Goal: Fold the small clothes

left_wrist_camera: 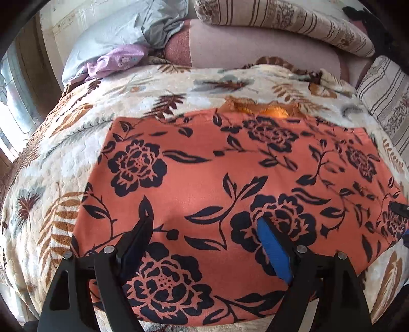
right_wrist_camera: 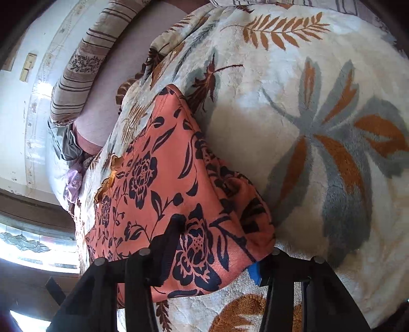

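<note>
An orange garment with a dark flower print (left_wrist_camera: 204, 173) lies spread flat on a cream leaf-patterned blanket (left_wrist_camera: 64, 153). My left gripper (left_wrist_camera: 204, 219) is open, its fingers resting over the garment's near part with nothing between them. In the right wrist view the same garment (right_wrist_camera: 163, 178) shows from its right side. My right gripper (right_wrist_camera: 219, 242) straddles the garment's near corner; one finger lies on top of the cloth and the blue-padded finger (right_wrist_camera: 255, 272) is under its edge. I cannot tell whether it grips the cloth.
The blanket (right_wrist_camera: 306, 127) covers a bed. A grey-blue pillow (left_wrist_camera: 115, 33), a purple cloth (left_wrist_camera: 115, 63) and striped bedding (left_wrist_camera: 281, 20) lie at the far end. A window is at the left (left_wrist_camera: 15, 107).
</note>
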`<action>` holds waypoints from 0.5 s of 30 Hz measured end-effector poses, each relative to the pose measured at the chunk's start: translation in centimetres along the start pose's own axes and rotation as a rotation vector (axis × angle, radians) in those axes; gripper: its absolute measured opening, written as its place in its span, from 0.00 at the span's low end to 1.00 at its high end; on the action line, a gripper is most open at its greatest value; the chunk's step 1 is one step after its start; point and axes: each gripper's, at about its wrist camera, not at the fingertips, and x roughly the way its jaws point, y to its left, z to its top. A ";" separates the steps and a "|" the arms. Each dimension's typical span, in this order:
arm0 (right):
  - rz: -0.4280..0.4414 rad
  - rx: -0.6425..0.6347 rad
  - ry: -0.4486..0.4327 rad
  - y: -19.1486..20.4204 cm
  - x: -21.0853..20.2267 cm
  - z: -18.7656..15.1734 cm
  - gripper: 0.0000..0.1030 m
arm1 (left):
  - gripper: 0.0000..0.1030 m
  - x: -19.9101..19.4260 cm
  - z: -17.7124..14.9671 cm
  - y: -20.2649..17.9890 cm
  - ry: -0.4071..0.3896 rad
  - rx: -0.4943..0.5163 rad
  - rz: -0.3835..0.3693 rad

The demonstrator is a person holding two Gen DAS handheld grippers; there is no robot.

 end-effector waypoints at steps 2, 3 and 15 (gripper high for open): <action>0.022 0.009 -0.016 0.0 -0.5 0.0 0.46 | 0.82 -1.1 0.1 -0.1 -0.068 0.009 -0.001; 0.047 0.007 -0.031 0.1 -0.8 -0.1 0.48 | 0.82 -0.7 0.1 -0.2 -0.055 0.020 0.000; -0.035 -0.112 -0.063 4.5 -0.8 0.6 0.12 | 0.83 -1.4 0.8 4.0 -0.007 -0.088 -0.079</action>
